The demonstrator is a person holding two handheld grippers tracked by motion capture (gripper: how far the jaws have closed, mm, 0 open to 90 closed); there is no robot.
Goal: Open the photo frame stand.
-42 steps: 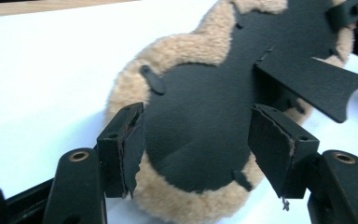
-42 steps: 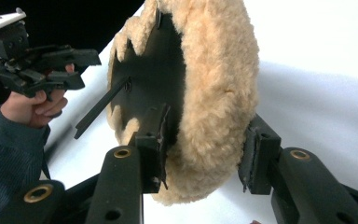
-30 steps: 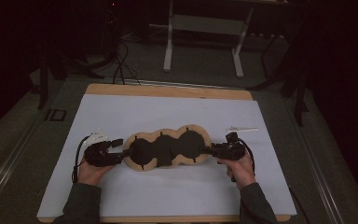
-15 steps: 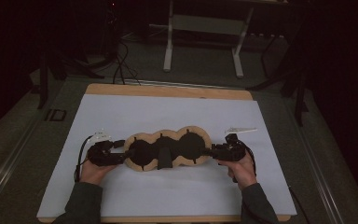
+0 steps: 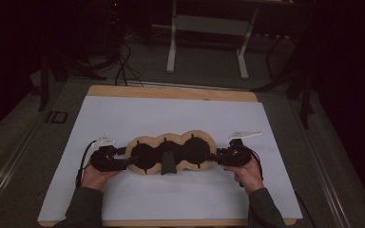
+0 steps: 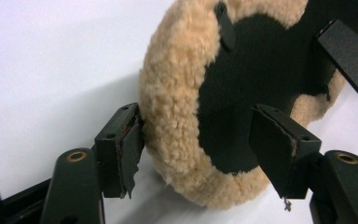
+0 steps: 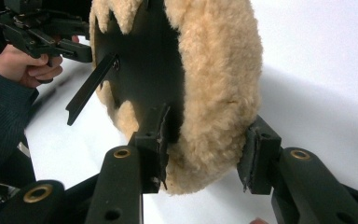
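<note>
On the white sheet [image 5: 123, 123] that covers the wooden table [image 5: 171, 92] lies a three-lobed fleece pad [image 5: 171, 153], tan and woolly around the rim with black round patches in each lobe; it sits lengthwise near the sheet's middle, closer to the person's edge. A black strap [image 5: 167, 162] hangs from the pad's middle lobe toward the person. At the pad's left end the left gripper [image 5: 123, 160] straddles the fleece rim: one pad touches the outer wool edge, while the other stands off over the black patch, so its jaws are apart. At the pad's right end the right gripper [image 5: 215, 156] has both pads against the woolly rim, clamped on the fleece pad. A person's hand [image 5: 96, 175] holds the left gripper just beside the pad's left end.
</note>
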